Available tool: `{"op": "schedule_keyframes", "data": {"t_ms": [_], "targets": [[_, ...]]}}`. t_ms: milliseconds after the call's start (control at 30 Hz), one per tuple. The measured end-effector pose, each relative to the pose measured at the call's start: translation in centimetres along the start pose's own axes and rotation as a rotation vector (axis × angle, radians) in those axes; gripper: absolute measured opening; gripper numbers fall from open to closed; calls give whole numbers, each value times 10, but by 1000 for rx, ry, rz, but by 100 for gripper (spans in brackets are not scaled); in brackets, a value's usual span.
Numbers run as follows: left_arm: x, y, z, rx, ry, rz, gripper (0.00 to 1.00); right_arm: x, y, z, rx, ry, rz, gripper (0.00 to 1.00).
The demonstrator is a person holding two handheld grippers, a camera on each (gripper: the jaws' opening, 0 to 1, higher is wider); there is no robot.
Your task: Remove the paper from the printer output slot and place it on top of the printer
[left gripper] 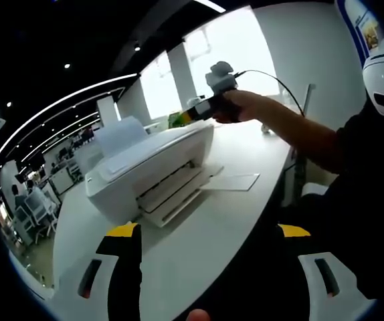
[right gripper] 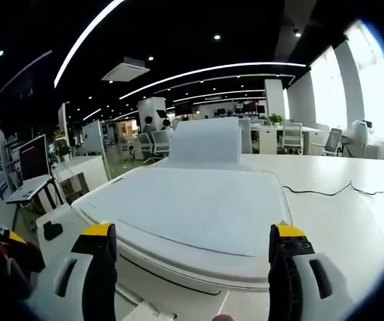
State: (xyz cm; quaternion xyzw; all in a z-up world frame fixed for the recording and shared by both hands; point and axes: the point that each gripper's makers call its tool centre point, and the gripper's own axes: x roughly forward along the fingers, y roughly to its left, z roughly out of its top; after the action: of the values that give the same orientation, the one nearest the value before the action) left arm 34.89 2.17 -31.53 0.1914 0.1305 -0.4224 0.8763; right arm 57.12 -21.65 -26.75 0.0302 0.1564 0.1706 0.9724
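A white printer [left gripper: 145, 170] stands on a white table [left gripper: 178, 261], its output slot facing me. A flat white sheet [left gripper: 232, 182] lies out from the slot onto the table; I cannot tell whether it is paper or the tray. My left gripper [left gripper: 209, 231] hangs open in front of the printer, nothing between its yellow-tipped fingers. A hand holds my right gripper [left gripper: 186, 115] just above the printer's far end. In the right gripper view, the right gripper [right gripper: 192, 232] is open over the printer's flat lid [right gripper: 192, 200], with the upright rear feed tray [right gripper: 205, 140] behind.
A black cable [right gripper: 339, 191] trails across the table right of the printer. The person's arm [left gripper: 292, 127] reaches over the table. The left gripper [right gripper: 8, 246] shows low at the left edge. Desks, chairs and a monitor [right gripper: 35, 159] stand beyond.
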Motion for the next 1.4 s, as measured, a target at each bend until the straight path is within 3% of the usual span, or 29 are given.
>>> {"op": "schedule_keyframes", "data": {"t_ms": [300, 1400], "targets": [[0, -1, 1, 3, 0, 0, 84, -4, -2, -10, -5, 10, 0, 90], [1, -1, -1, 0, 1, -1, 84, -21, -4, -21, -4, -4, 21, 90]]}}
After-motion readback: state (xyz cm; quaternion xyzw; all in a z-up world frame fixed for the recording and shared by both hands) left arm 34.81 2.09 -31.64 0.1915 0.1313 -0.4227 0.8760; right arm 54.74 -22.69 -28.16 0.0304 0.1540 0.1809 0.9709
